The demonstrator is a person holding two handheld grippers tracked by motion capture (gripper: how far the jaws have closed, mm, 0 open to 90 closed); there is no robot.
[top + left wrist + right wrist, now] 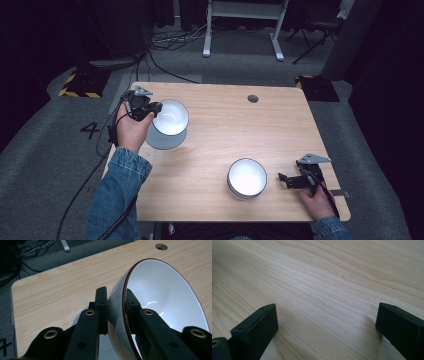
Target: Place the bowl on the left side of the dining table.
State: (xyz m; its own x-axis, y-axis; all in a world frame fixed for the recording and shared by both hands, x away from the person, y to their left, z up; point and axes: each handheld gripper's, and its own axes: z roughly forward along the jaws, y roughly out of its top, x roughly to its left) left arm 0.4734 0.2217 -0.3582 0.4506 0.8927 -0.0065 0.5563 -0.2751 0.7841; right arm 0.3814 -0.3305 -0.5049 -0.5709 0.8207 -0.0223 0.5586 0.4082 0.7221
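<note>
White and glossy, the bowl (170,117) in my left gripper (150,109) looked like glazed ceramic, so I judged it stiff, fairly heavy for its size, slick on the surface and likely to chip or crack if dropped. I had it by the rim: in the left gripper view one jaw sat against the outer wall and the other inside, pinching the edge, with the bowl (160,297) tilted on its side. That seemed to me the only practical hold, since the body was too wide for the jaws, but a rim grip on a smooth glaze could let it swing or slip, so I would have kept moves slow and the bowl low.

It was plain white inside with a thin dark reddish line around the lip and a pale grey outer wall. It hung above a grey round piece (165,139) on the far left part of the wooden table (225,135); whether that was a plate or another bowl I could not tell.

A second white bowl (247,178) sat upright near the front edge, possibly on a stack. Just beside it, my right gripper (289,181) rested low over bare wood, its jaws spread wide and holding nothing.
</note>
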